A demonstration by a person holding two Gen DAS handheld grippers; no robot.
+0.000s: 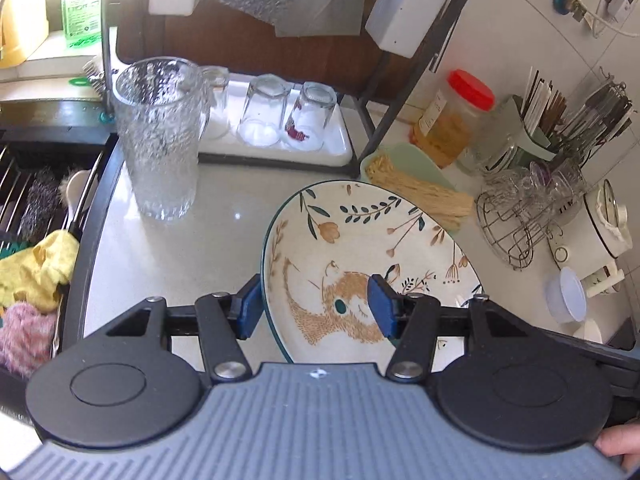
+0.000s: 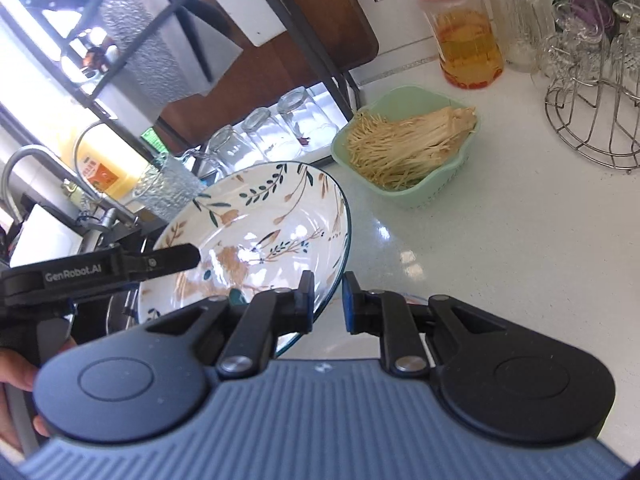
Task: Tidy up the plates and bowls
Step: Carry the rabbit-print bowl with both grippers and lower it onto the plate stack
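Observation:
A deep cream plate (image 1: 360,232) with a teal rim and a leaf-and-animal print hangs tilted above the white counter (image 1: 224,208). My left gripper (image 1: 316,304) is shut on its near-left edge, one blue pad outside the rim and the other pressed on the inside. In the right wrist view the same plate (image 2: 260,216) fills the centre-left. There my right gripper (image 2: 326,300) is shut on its right rim, which runs between the two pads. One black finger (image 2: 172,258) of the left gripper lies across the plate's inside.
A textured glass pitcher (image 1: 160,136) stands on the counter left of the plate. Behind it is a white tray (image 1: 340,152) of upturned glasses under a black rack. A green basket of mushrooms (image 2: 408,148), a red-lidded jar (image 2: 460,28) and a wire glass stand (image 2: 592,80) sit to the right. The sink rack (image 1: 40,200) is at the left.

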